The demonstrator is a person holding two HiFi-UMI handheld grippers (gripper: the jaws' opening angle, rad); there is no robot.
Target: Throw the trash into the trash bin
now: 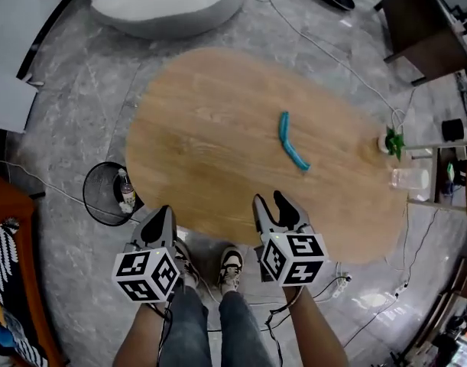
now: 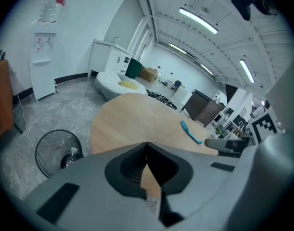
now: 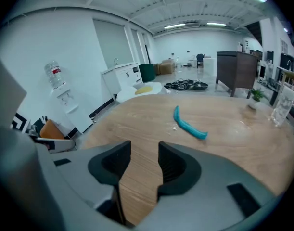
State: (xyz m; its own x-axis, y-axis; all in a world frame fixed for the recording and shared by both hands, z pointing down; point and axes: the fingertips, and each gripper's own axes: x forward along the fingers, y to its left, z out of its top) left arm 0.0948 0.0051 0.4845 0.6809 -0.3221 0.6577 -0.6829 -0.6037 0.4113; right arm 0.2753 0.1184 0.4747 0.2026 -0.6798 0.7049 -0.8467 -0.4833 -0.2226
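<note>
Teal strip [image 1: 292,142], wood-grain table [image 1: 210,128] — black bin [image 1: 86,197]

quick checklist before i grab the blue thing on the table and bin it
1. Teal strip lies free on the table, nothing on it: ok.
2. Right hand-held gripper ready to grasp, jaws apart and empty: ok.
3. Left hand-held gripper ready to grasp: not ok, jaws together.
4. Trash bin open on the floor by the table's left end, with a bottle inside: ok.
5. Tabletop bare between right hand-held gripper and strip: ok.
6. Strip stiff or floppy: cannot tell.
</note>
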